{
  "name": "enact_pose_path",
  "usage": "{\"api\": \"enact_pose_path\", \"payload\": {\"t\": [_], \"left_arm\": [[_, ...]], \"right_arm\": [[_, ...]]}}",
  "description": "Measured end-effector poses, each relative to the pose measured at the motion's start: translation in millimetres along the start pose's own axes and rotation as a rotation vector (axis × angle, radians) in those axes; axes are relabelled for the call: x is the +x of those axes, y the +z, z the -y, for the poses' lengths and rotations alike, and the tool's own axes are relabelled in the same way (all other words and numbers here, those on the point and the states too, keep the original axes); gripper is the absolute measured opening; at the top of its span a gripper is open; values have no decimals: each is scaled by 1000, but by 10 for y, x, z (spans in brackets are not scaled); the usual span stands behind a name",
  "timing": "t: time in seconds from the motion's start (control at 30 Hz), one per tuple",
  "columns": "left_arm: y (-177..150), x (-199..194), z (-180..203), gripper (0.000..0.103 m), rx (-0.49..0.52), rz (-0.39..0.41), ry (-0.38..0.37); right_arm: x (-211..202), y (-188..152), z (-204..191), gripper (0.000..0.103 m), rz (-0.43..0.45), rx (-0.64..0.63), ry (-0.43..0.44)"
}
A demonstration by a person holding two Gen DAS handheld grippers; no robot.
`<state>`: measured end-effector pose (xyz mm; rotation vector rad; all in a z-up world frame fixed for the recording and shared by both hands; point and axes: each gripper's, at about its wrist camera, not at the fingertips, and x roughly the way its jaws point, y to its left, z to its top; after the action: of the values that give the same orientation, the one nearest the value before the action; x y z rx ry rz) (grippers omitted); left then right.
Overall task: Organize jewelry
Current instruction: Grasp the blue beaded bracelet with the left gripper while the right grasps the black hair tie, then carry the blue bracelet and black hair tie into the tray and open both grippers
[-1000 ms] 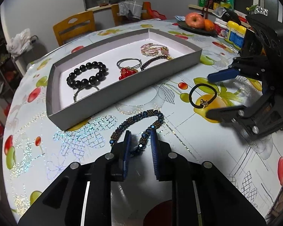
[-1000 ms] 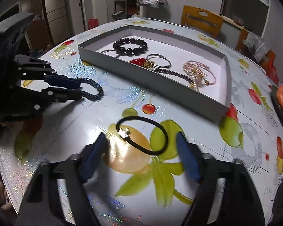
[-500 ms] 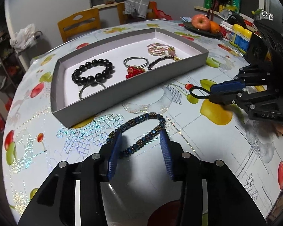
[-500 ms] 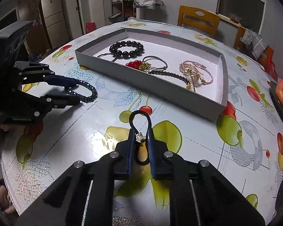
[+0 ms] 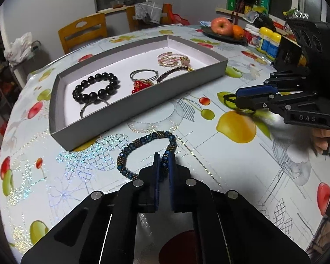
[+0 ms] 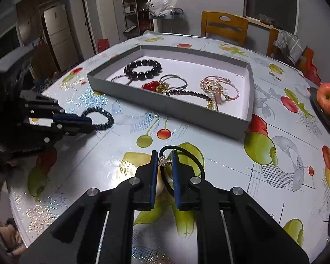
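A blue beaded bracelet [image 5: 143,138] lies on the fruit-print tablecloth just in front of the grey tray [image 5: 143,101]. My left gripper [image 5: 164,156] is shut on the bracelet's near right side; in the right wrist view the left gripper [image 6: 91,123] shows at the left, holding the bracelet [image 6: 104,114]. My right gripper [image 6: 164,156] is shut on a black elastic band [image 6: 193,156] at its small star charm, on the table right of the bracelet. The tray [image 6: 165,107] holds a black bead bracelet [image 5: 94,88], a silver bangle [image 5: 143,73], a red charm and a pink-gold bracelet [image 5: 171,58].
A dark plate with an apple [image 5: 220,25] and an orange stands at the back right, with yellow-capped bottles [image 5: 266,41] beside it. Wooden chairs [image 5: 83,30] stand behind the round table. The table edge curves close on the left and near sides.
My left jaws opened wider around the blue bracelet, then closed on its beads. My right jaws went from wide open around the black band to closed on it.
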<state>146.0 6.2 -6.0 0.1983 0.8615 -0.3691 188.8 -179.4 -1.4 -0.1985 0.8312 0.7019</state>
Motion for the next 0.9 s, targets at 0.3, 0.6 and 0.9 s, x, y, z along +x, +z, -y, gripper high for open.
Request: {"api": "enact_pose_path", "payload": {"t": [0.3, 0.6, 0.9], "left_arm": [[136, -246, -11, 8, -3, 46, 10], [310, -549, -90, 8, -16, 104, 24], [462, -750, -141, 8, -7, 134, 46]], "right_arm": [[-318, 191, 127, 12, 76, 55, 29], [-480, 238, 213, 12, 112, 89, 56], [-618, 328, 189, 12, 127, 73, 33]]}}
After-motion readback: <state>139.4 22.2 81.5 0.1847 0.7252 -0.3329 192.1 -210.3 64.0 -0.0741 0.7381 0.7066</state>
